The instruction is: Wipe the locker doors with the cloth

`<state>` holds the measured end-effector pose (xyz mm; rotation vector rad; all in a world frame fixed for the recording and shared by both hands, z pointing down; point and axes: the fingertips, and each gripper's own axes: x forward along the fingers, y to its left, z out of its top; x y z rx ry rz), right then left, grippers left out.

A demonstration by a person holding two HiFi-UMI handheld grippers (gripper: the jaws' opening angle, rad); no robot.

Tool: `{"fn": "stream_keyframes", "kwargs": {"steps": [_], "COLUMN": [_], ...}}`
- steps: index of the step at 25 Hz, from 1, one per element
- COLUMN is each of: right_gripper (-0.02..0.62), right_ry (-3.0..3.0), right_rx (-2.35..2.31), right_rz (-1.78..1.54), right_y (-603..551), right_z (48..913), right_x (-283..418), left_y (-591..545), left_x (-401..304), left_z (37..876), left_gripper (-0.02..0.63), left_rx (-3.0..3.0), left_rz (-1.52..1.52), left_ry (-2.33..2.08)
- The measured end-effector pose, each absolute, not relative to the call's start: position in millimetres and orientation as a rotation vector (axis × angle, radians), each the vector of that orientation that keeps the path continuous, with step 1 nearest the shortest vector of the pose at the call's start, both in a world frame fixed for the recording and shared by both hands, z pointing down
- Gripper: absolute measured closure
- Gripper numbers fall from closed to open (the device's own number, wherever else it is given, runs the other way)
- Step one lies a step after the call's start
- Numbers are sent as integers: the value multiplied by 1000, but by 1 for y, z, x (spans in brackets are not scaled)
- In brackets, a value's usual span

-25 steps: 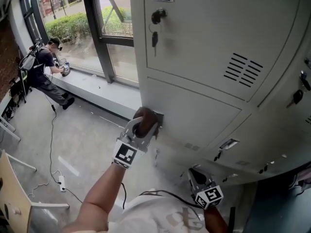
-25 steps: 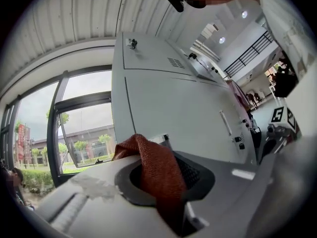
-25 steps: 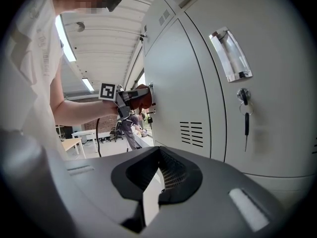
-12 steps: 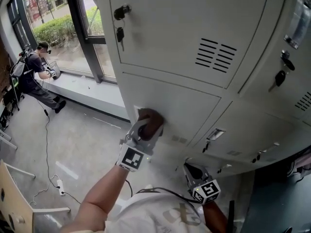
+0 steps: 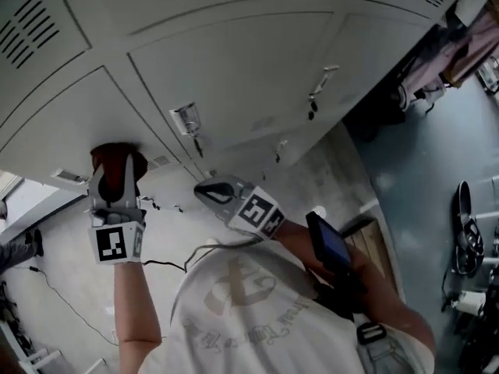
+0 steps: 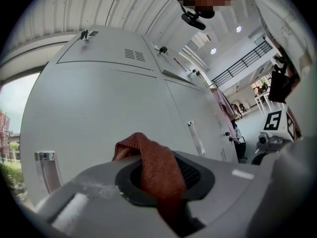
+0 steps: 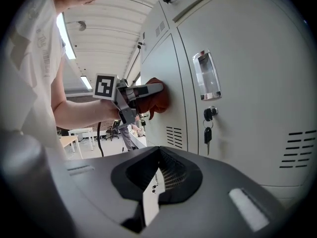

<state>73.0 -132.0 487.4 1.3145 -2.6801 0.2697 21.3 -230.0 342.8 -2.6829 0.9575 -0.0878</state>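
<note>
A reddish-brown cloth (image 5: 118,160) is pressed flat against a grey locker door (image 5: 66,111). My left gripper (image 5: 111,184) is shut on it, fingers pointing into the door. In the left gripper view the cloth (image 6: 148,157) bulges up out of the jaws of the left gripper (image 6: 159,185), with the door (image 6: 99,108) right behind it. My right gripper (image 5: 209,192) hangs a little off the lockers, shut and holding nothing. The right gripper view looks over the right gripper (image 7: 152,195) at the left gripper (image 7: 141,90) and the cloth (image 7: 156,102) on the door (image 7: 159,58).
The neighbouring door has a label holder (image 7: 208,76) and a key in its lock (image 7: 207,128). Latches (image 5: 187,119) stick out of the lower doors. A dark device (image 5: 331,244) is strapped to the person's right forearm. A cable (image 5: 54,294) lies on the floor.
The head view has swung round, so the lockers now run across the top. The left gripper still holds the cloth on a door. The right gripper has come up nearer the lockers.
</note>
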Motion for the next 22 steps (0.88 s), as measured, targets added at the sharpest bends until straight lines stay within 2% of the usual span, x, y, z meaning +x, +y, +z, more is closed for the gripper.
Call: {"fn": "stream_keyframes", "kwargs": {"steps": [13,17,22], "right_gripper": [588,588,588], "right_ry": [-2677,-2695,-2670], "right_rx": [1428,1390,1468], "right_rz": [273,230,266], "right_y": [-109,-101,-104], "right_z": [474,479,481], "right_x": [113,125,133], "left_y": [-196,-183,-185], "left_x": [98,125,132], "left_z": [356,349,354], "left_gripper": [537,538,538], "left_rx": [-2767,-2753,-2760], "left_rz": [-63,36,-29], "left_ry": [742,707,675]}}
